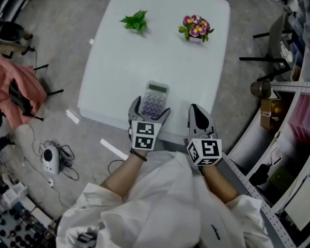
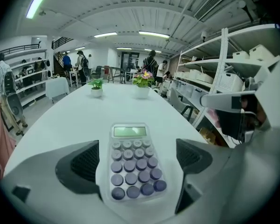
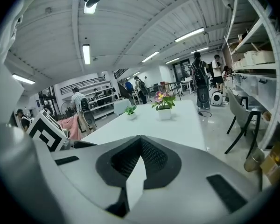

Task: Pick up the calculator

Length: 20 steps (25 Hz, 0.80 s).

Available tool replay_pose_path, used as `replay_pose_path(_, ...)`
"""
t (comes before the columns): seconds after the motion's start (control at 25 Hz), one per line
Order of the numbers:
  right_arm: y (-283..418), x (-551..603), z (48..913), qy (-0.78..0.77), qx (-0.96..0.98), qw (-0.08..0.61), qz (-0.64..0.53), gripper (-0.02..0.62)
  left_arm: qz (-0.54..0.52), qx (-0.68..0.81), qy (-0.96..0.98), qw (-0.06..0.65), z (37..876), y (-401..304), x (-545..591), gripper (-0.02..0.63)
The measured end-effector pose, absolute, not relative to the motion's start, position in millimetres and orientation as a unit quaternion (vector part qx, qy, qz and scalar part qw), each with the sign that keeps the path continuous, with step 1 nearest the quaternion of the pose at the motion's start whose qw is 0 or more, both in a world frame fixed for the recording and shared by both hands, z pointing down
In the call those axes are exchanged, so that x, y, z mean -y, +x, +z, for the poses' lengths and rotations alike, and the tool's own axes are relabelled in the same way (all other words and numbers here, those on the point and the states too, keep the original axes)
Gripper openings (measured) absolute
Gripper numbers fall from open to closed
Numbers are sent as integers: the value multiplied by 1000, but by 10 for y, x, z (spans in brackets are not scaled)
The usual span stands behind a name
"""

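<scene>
A white surface [image 1: 119, 76] is seen, on which a calculator [image 1: 155, 99] is laid flat close to the near edge. Toward the far edge, a small green plant [image 1: 135, 21] and a pot of pink flowers [image 1: 196, 27] are set, apart from each other.

This is an open workshop or lab hall. Metal shelving [image 2: 222, 69] stacked with boxes [image 2: 259, 52] fills the right of the left gripper view. Strip lights [image 2: 154, 34] line a ribbed ceiling [image 2: 144, 8], and people [image 2: 66, 60] stand among benches at centre left. In the head view, cables [image 1: 67, 153] trail across the concrete floor [image 1: 62, 50] at lower left.
</scene>
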State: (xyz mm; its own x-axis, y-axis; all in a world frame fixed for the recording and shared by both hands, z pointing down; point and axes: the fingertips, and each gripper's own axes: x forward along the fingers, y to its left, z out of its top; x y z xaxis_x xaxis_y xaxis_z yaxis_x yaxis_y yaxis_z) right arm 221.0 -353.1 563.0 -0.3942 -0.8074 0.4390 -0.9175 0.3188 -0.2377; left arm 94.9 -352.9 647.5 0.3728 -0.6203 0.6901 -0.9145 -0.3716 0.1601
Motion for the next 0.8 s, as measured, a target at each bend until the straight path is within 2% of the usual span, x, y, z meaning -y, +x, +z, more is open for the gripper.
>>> replay_pose_path(0.8, 2374, 3538, 5994, 541, 791, 127, 256, 18, 313, 512, 759, 252, 6928, 920, 3715, 491)
